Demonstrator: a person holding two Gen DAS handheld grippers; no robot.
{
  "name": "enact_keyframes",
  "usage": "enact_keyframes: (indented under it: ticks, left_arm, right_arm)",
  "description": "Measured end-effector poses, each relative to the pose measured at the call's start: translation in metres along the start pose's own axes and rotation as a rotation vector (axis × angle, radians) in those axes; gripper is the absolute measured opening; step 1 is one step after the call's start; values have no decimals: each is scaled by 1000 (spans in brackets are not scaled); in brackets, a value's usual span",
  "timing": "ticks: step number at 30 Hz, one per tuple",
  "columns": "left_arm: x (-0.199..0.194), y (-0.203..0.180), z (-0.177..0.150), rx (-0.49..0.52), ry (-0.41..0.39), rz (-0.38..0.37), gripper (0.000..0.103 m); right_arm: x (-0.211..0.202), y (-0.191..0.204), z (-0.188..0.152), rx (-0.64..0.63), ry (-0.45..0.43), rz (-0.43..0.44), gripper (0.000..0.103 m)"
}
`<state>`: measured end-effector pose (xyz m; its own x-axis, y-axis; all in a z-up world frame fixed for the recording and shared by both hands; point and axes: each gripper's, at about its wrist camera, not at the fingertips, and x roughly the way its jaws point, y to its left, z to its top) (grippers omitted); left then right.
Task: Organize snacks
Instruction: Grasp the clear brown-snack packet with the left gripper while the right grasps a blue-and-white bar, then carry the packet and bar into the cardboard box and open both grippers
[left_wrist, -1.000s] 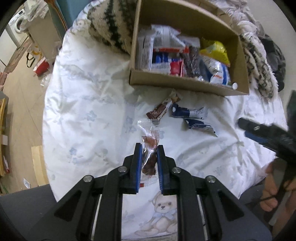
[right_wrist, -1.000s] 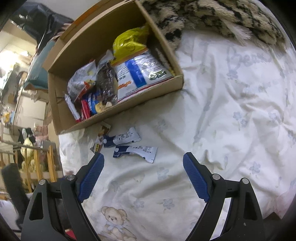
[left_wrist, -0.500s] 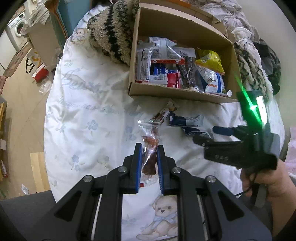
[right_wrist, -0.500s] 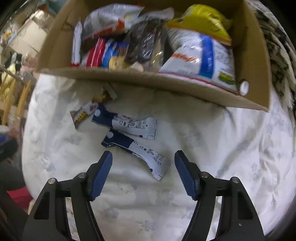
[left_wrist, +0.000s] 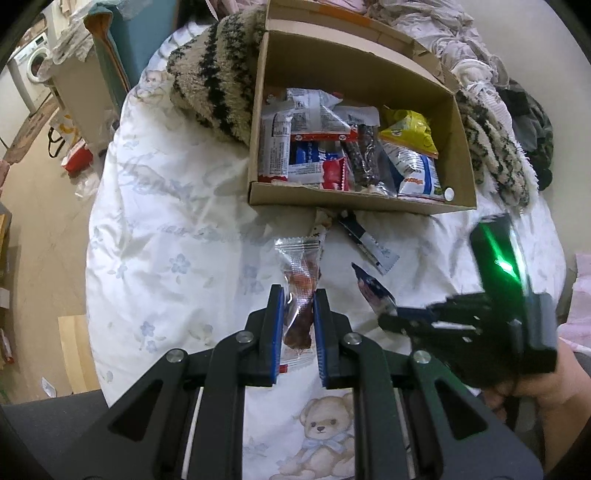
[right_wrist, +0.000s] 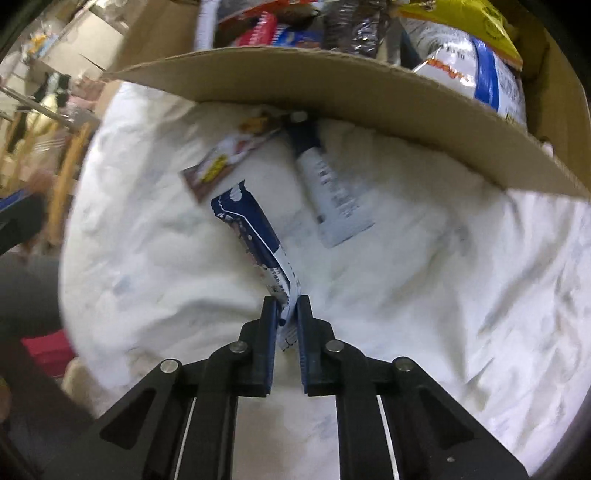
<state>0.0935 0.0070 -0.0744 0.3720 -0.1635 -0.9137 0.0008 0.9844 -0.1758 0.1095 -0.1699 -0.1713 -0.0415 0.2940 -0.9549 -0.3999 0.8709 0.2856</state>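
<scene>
Your left gripper (left_wrist: 298, 295) is clamped on a clear packet (left_wrist: 301, 280) of reddish-brown snack, whose lower end is hidden between the pads. Your right gripper (right_wrist: 286, 308) has just been closing and now pinches the near end of a navy-and-white wrapper (right_wrist: 251, 225); motion blur makes its print unreadable. Beyond it, a second navy-and-white packet (right_wrist: 328, 184) and a brown bar (right_wrist: 218, 166) lie on the white quilt (right_wrist: 443, 295), their far ends tucked under the near wall of the cardboard box (left_wrist: 354, 201). No label on the box's snacks is legible.
</scene>
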Motion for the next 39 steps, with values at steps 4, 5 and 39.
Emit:
enact_keyframes:
  ticks: [4, 5, 39]
  left_arm:
    - [2, 5, -2, -16, -4, 30, 13]
    - [2, 6, -2, -18, -7, 36, 13]
    - [-59, -19, 63, 5, -263, 78, 13]
  right_arm:
    - [-16, 15, -15, -11, -36, 73, 11]
    - [-19, 18, -18, -12, -42, 83, 11]
    - [-173, -34, -17, 217, -657, 140, 11]
